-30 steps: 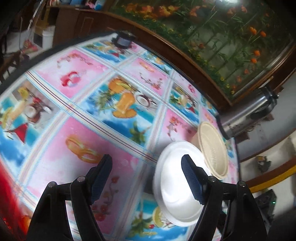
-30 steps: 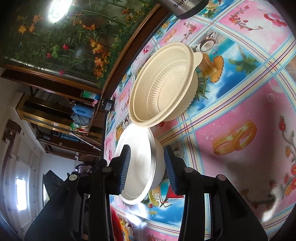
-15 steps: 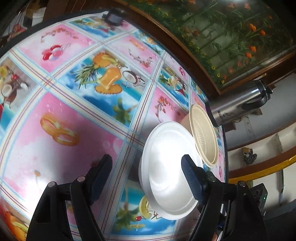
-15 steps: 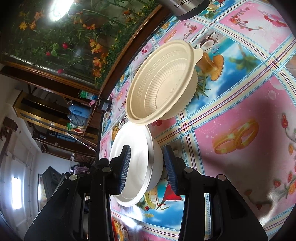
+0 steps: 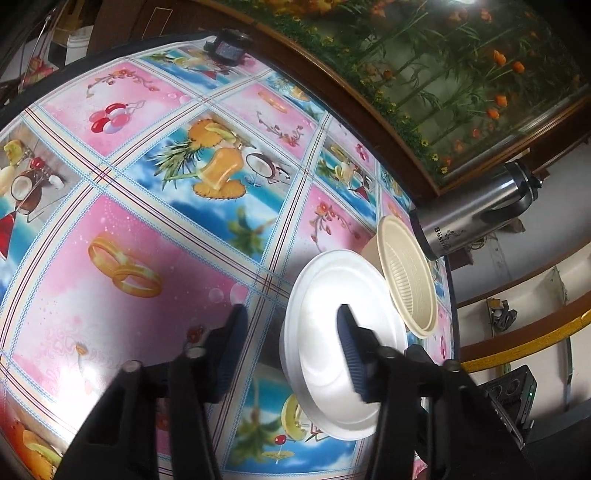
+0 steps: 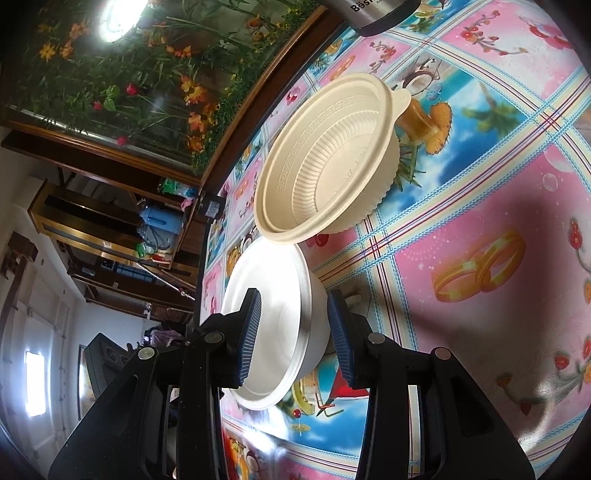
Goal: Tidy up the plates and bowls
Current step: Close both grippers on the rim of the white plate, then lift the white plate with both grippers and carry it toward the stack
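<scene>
A white bowl (image 5: 321, 350) (image 6: 280, 321) stands on the bright patterned tablecloth (image 5: 147, 229). A ribbed cream bowl (image 5: 410, 280) (image 6: 332, 158) sits just behind it. I cannot tell whether the two touch. My left gripper (image 5: 291, 310) straddles the white bowl's near wall, one pad over the inside and the other outside. Its jaws are closing, and a strip of cloth still shows between the outer pad and the wall. My right gripper (image 6: 293, 293) is shut on the wall at another side of the same bowl, with one pad inside and one outside.
A steel thermos (image 5: 472, 218) (image 6: 373, 11) stands at the table's far edge beyond the cream bowl. A wood-framed flower mural (image 5: 443, 74) runs along that edge. A small dark device (image 5: 227, 48) sits on the far corner. The cloth stretches wide to the left of the bowls.
The left gripper's jaws have narrowed around the white bowl's wall, and its view has tipped slightly toward the bowl. The right gripper and both bowls have held still.
</scene>
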`<state>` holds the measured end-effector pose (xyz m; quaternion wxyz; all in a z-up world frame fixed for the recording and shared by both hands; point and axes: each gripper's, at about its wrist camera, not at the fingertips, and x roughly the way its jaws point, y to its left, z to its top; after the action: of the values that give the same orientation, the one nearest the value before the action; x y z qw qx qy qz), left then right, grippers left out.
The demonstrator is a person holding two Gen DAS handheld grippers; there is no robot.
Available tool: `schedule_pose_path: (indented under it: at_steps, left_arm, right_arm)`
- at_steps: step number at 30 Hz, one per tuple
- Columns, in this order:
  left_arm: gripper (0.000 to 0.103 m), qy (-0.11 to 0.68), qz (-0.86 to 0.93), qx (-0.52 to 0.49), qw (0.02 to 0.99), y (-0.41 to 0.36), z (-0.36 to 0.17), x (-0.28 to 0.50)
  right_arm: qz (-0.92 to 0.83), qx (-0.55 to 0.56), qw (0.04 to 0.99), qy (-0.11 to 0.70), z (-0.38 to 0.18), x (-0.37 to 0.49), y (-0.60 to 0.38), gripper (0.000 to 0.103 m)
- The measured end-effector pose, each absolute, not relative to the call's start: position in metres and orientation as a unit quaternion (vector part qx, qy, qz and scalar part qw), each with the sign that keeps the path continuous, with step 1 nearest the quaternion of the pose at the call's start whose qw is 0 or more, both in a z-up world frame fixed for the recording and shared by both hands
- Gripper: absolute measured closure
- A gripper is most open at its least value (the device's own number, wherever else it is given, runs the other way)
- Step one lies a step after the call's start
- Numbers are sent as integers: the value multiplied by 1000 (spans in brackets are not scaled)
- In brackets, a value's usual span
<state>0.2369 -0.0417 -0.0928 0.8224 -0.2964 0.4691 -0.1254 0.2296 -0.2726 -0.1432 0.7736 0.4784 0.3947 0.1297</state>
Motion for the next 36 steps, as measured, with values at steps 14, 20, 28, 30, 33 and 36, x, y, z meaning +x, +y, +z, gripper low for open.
schedule_pose_path:
  at_steps: [14,20,28,30,33,36]
  left_arm:
    - [89,478,-128,-296,817,-42,-99,238]
    - [93,480,-130,-292,817,-43,-99,237]
    - [95,480,-133,-290,817,-44,-99,237]
    - [95,480,-131,-288,818,-44,-98,237]
    - [95,477,-129,-285,821,-44,-97,236]
    - [96,474,-126,-282,825,-43,-94,235]
  right_arm:
    - [114,475,775,400,-147,227,-278,65]
    - [110,456,780,415,-148,230,-272,85]
    - [107,445,792,405,-142,226,-271,93]
    - [108,444,792,404,-141,226,-270,93]
    - [109,444,791,406,-141,227,-269,93]
    - [112,450,787,408,-143,228,-268,93]
